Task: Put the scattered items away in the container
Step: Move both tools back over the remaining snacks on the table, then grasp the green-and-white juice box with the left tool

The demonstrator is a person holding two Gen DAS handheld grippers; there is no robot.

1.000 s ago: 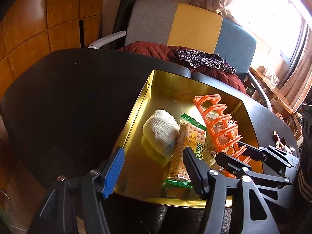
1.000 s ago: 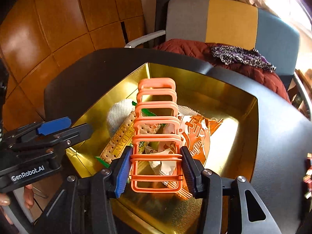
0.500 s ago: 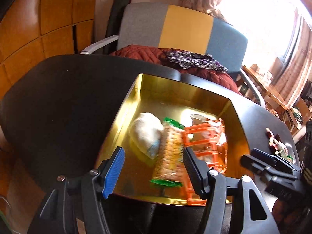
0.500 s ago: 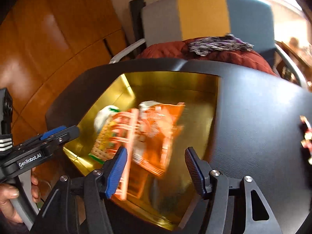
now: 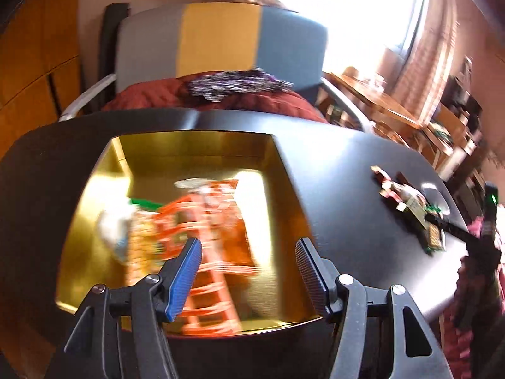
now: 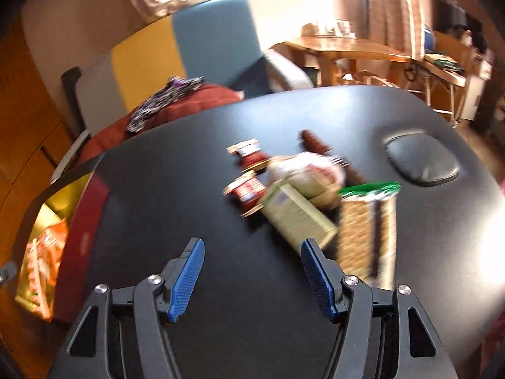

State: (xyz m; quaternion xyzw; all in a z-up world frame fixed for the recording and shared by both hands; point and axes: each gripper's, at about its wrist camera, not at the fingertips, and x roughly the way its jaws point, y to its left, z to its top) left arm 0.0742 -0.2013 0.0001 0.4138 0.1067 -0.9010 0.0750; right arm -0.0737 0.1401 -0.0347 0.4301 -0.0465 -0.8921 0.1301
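The gold container (image 5: 202, 151) sits on the black table and holds an orange plastic rack (image 5: 205, 252), an orange snack bag, a cracker pack and a white bundle, all blurred. My left gripper (image 5: 247, 271) is open and empty above the container's near edge. My right gripper (image 6: 251, 276) is open and empty over bare table, short of a pile of scattered items: two small red jars (image 6: 249, 170), a beige box (image 6: 296, 214), a cracker pack with a green end (image 6: 366, 221) and a brown sausage-like stick (image 6: 315, 142). The container shows at the far left of the right wrist view (image 6: 53, 199).
A grey, yellow and blue chair (image 5: 221, 41) with a red cushion stands behind the table. A black oval pad (image 6: 421, 164) lies on the table right of the pile. Wooden furniture stands by the window at the right.
My right gripper has let go of the orange rack, which now lies in the container, and has swung right toward the pile of items. My left gripper view has turned right.
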